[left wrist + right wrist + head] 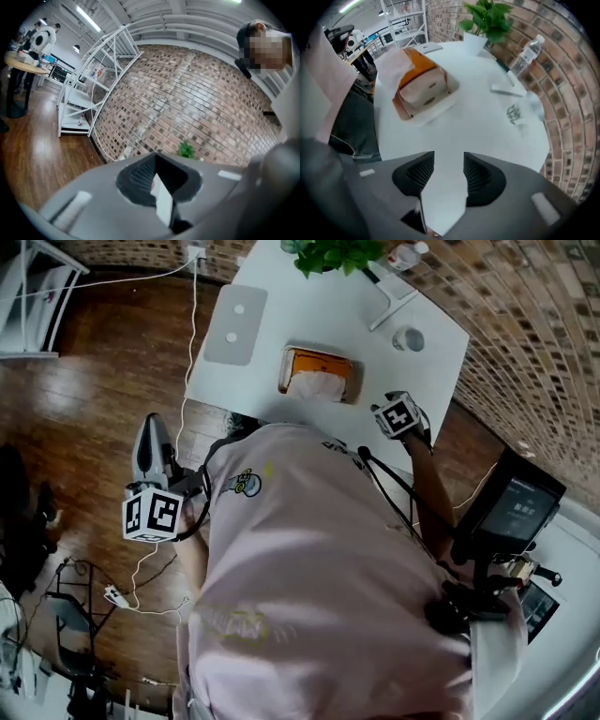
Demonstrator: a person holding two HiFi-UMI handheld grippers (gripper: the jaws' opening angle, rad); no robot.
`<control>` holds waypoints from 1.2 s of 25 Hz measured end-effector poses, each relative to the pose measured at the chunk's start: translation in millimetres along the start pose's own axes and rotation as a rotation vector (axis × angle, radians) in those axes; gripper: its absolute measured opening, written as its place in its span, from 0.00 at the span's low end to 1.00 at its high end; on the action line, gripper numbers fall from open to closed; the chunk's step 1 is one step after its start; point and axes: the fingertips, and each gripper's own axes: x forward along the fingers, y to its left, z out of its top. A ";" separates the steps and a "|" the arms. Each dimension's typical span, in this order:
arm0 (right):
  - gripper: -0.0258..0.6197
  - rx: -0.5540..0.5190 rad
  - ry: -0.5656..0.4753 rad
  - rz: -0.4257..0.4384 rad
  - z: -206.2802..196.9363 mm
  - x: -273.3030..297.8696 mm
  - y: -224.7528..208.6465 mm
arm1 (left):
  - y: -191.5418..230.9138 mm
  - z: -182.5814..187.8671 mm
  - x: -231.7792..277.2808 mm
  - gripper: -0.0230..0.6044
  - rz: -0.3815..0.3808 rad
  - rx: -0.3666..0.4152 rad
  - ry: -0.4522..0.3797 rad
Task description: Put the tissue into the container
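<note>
An orange container [320, 360] stands on the white table [309, 306], with a white tissue [315, 384] bunched in it. In the right gripper view the container [426, 89] lies ahead and to the left, and the tissue [395, 65] rises over its left side. My right gripper [398, 416] hovers above the table's near right part. Its jaws [449, 158] stand open, with only bare tabletop between them. My left gripper [151, 442] hangs over the wooden floor left of the table, shut [157, 169] and holding nothing, facing a brick wall.
A potted plant [485, 18], a water bottle [528, 52], a glass cup [515, 112] and a flat white piece [506, 90] stand on the table's far right. A grey pad [236, 324] lies at its left. A white cable [194, 320] crosses the floor. A monitor [516, 502] sits at right.
</note>
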 end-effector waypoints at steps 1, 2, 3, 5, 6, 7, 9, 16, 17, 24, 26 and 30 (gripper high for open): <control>0.33 -0.006 0.035 0.037 -9.6 13.4 5.9 | 0.1 0.6 -1.9 0.04 0.003 0.001 -0.006; 0.33 -0.012 0.092 0.069 -24.4 25.1 12.2 | -0.1 -0.2 -2.6 0.04 0.001 0.004 -0.007; 0.33 -0.016 0.153 0.095 -40.1 33.6 17.4 | -0.6 -2.5 -2.1 0.04 -0.004 0.008 -0.003; 0.25 -0.009 0.207 0.130 -54.7 40.2 22.8 | -3.3 -6.8 0.8 0.04 -0.012 0.018 0.014; 0.26 -0.009 0.213 0.138 -55.0 39.8 23.0 | -5.1 -8.3 2.2 0.04 -0.014 0.022 0.021; 0.27 -0.025 0.220 0.131 -53.5 38.2 20.2 | -6.7 -10.2 3.8 0.04 -0.018 0.024 0.026; 0.27 -0.062 0.232 0.115 -50.0 36.5 14.1 | -10.7 -13.0 8.4 0.04 -0.026 0.029 0.032; 0.27 -0.046 0.167 0.108 -54.8 28.4 11.8 | -37.2 -19.8 19.1 0.04 -0.070 0.045 0.057; 0.27 -0.038 0.151 0.109 -54.5 27.7 12.4 | -37.6 -20.0 18.4 0.04 -0.074 0.045 0.059; 0.26 -0.064 0.141 0.100 -54.7 26.9 12.4 | -34.0 -21.7 16.5 0.04 -0.063 0.051 0.066; 0.26 -0.074 0.126 0.101 -51.6 27.3 15.5 | -35.7 -18.2 14.0 0.04 -0.056 0.063 0.061; 0.25 -0.085 0.114 0.103 -50.4 23.0 17.5 | -42.8 -13.9 8.6 0.04 -0.056 0.074 0.054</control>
